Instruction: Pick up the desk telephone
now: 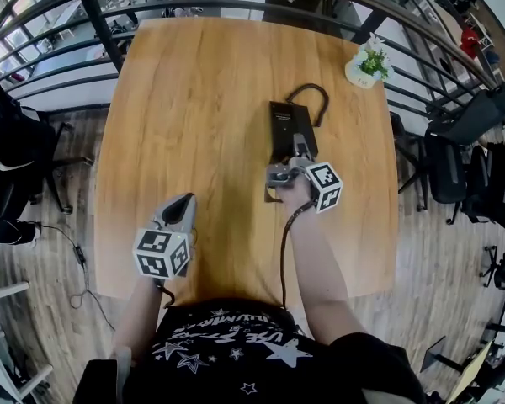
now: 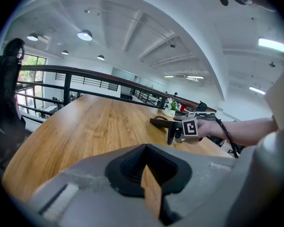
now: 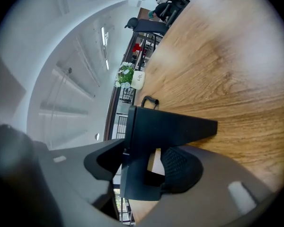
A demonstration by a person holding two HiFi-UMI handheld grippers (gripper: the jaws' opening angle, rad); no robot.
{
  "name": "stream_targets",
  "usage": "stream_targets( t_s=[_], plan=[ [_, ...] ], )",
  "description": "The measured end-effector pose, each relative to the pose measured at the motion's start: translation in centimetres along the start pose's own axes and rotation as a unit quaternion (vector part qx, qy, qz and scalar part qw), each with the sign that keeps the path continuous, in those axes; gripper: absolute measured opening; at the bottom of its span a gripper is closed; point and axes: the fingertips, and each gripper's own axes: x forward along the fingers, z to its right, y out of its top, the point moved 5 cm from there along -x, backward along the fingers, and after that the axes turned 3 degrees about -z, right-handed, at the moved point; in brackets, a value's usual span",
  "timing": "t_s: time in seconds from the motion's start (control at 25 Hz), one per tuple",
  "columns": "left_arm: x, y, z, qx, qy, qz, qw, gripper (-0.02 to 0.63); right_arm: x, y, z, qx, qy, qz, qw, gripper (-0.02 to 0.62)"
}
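Currently the right gripper [image 1: 289,165] clamps its jaws wide across the near end of the phone [image 1: 284,129] on the desk [image 1: 194,99]; left gripper [image 1: 182,205] jaws are together, empty. Lifting by one end (cord [image 1: 316,99] trailing) may let the phone pivot and slip.
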Motion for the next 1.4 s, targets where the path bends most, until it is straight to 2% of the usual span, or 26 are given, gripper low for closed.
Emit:
stream_targets(
  t_s=[0.08, 0.28, 0.36, 0.4, 0.64, 0.84, 1.0, 1.4],
  plan=[
    [0.1, 0.0, 0.0, -0.001, 0.0, 0.0, 1.0, 0.002, 0.0, 0.0, 0.2, -0.009, -0.012, 0.003, 1.0, 0.218],
    [0.1, 0.0, -0.2, -0.002, -0.001, 0.001, 1.0, 0.002, 0.0, -0.2, 0.2, -0.02, -0.019, 0.011, 1.0, 0.221],
    [0.0, -0.2, -0.2, -0.002, -0.002, 0.001, 1.0, 0.002, 0.0, -0.2, 0.1, -0.016, -0.02, 0.011, 1.0, 0.21],
    [0.0, -0.2, -0.2, -0.002, -0.002, 0.0, 1.0, 0.002, 0.0, -0.2, 0.1, -0.011, -0.02, 0.011, 1.0, 0.183],
    [-0.2, 0.0, -0.1, 0.001, -0.002, 0.0, 1.0, 0.002, -0.1, 0.0, 0.0, 0.014, -0.016, 0.007, 1.0, 0.167],
    [-0.3, 0.0, -0.2, 0.002, 0.002, 0.001, 1.0, 0.002, -0.6, 0.3, -0.7, -0.019, -0.015, -0.006, 1.0, 0.167],
    [-0.8, -0.1, 0.5, 0.006, 0.001, 0.005, 1.0, 0.002, -1.7, 0.1, -0.7, -0.014, 0.0, -0.022, 1.0, 0.167],
    [-2.9, -0.4, 3.1, 0.012, 0.007, 0.019, 0.9997, 0.002, -6.4, 1.1, -2.0, -0.048, 0.055, -0.045, 0.996, 0.167]
  ],
)
